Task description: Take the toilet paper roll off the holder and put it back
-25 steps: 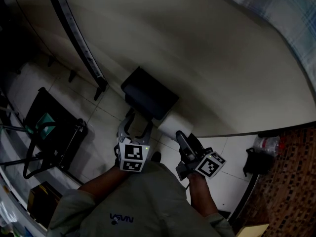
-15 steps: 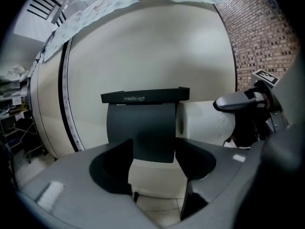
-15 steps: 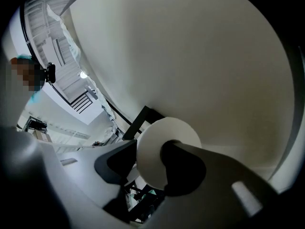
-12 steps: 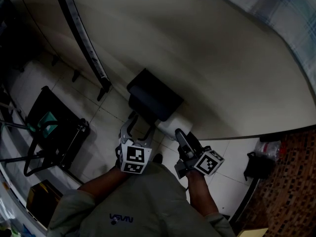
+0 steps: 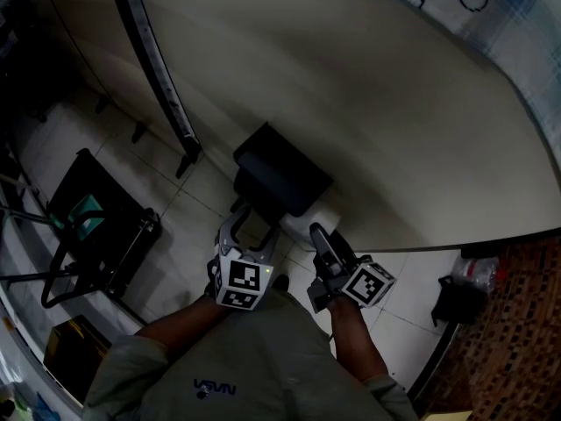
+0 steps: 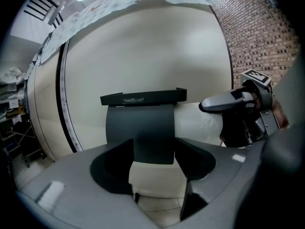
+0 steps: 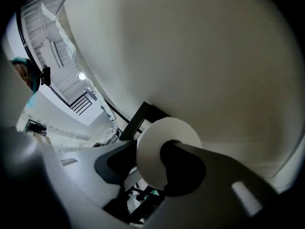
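Note:
A black toilet paper holder (image 5: 280, 178) is fixed to the cream wall, its flap (image 6: 140, 123) hanging down in front. The white roll (image 5: 308, 224) sticks out sideways from under it to the right (image 6: 198, 123). My right gripper (image 5: 317, 237) is shut on the roll's free end, one finger (image 6: 224, 103) lying over the top. In the right gripper view the roll's end face (image 7: 155, 140) sits between the jaws (image 7: 152, 163). My left gripper (image 5: 250, 226) stands open just below the flap, jaws either side of its lower edge (image 6: 155, 168), holding nothing.
A black rail (image 5: 153, 68) runs down the curved wall at the left. On the tiled floor a black wire rack (image 5: 96, 226) with a teal item stands at the left. A plastic bottle (image 5: 473, 268) and a dark bag (image 5: 456, 301) lie at the right by the brick-patterned surface.
Both grippers have edged up closer to the holder. Less of the roll now shows beside the holder's right edge. The right grip has not altered.

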Tool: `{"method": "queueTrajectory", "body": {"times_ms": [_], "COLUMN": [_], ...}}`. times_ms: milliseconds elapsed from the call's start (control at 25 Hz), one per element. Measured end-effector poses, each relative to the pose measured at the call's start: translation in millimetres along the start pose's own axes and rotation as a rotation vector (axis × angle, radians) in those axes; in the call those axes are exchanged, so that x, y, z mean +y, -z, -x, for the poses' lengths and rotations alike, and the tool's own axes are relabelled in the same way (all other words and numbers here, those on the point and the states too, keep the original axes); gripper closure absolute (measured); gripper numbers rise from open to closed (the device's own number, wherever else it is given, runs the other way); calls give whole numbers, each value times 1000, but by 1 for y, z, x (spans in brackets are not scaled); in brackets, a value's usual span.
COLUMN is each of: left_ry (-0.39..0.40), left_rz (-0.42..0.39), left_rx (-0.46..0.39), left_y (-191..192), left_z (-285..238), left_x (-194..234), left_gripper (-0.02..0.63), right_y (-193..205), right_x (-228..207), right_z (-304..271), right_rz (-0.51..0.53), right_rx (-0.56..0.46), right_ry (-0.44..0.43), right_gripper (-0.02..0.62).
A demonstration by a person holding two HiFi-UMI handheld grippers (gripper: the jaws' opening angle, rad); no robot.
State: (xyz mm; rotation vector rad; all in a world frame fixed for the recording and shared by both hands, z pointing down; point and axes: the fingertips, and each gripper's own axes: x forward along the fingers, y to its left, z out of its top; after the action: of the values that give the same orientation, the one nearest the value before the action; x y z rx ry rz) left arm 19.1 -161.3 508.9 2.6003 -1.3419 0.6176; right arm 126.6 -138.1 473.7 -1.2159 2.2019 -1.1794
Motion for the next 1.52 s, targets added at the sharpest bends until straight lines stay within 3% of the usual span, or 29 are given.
{"method": "queueTrajectory", "body": {"times_ms": [880,1120,1360,1520], "left_ry": [17,22,26,30], "left_rz": [3,13,18,20], "left_rx": [1,11,6,4], "left_y": [1,2,1,2], "left_z": [-5,-11,-12,-13], "left_x": [-3,-4,-4,-5], "left_gripper": [336,336,339,345], "right_y": [15,21,19,15], "right_x": [-6,-9,-15,-14], "right_z": [-40,-33,-13,-7], "right_rz": [7,-7,-26,-20], "right_rx": [45,93,64,49], "right_ry": [-3,-25,-5,-9], "right_gripper": [423,423,423,480]}}
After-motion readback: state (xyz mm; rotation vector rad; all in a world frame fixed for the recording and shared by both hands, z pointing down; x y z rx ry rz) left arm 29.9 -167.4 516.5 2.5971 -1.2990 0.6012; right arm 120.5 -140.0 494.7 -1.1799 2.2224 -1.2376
